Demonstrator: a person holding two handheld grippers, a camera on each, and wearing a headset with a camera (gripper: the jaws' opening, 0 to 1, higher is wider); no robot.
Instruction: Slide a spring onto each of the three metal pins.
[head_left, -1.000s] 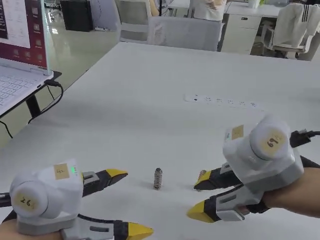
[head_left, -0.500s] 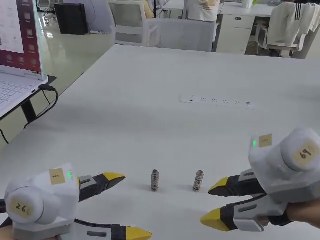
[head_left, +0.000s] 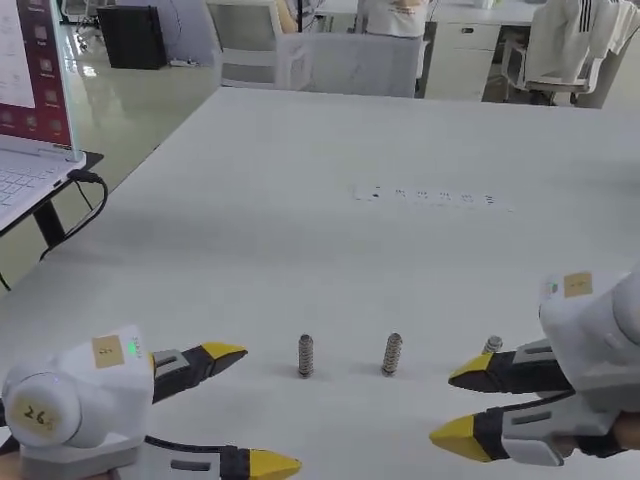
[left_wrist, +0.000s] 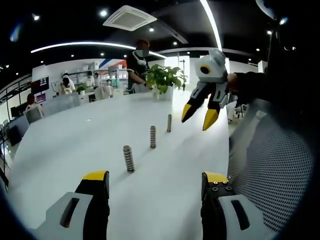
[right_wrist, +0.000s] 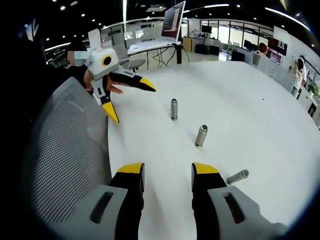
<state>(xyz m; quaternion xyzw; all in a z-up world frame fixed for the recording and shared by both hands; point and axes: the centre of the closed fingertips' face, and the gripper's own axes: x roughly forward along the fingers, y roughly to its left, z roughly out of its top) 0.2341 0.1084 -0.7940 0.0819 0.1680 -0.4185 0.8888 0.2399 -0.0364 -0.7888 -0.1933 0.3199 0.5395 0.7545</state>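
Head view puts my right gripper (head_left: 460, 402) low at the right with its yellow-tipped jaws spread and nothing between them. My left gripper (head_left: 250, 408) sits low at the left, also spread and holding nothing. The right gripper view confirms an empty gap between the right gripper's (right_wrist: 168, 169) own jaws, and the left gripper view does the same for the left gripper (left_wrist: 155, 177).

Between the two tools, three springs stand in a row on the white table (head_left: 330, 230). The left spring (head_left: 305, 355) and the middle spring (head_left: 392, 353) are in plain sight. The right spring (head_left: 492, 345) is just behind my right gripper's upper jaw tip, partly hidden by it. All three look upright in the left gripper view. The pins are too small to make out, so I judge, rather than see, that each spring sits on one and the work is about done.

The main risk is the right spring. My jaw tip is just beside it, so a careless swing or pull-back could knock it over, or nudge it into the middle spring. The pieces are light and stand free, so a bump to the table could also topple them.

No tray or box holds these parts; they rest straight on the tabletop.
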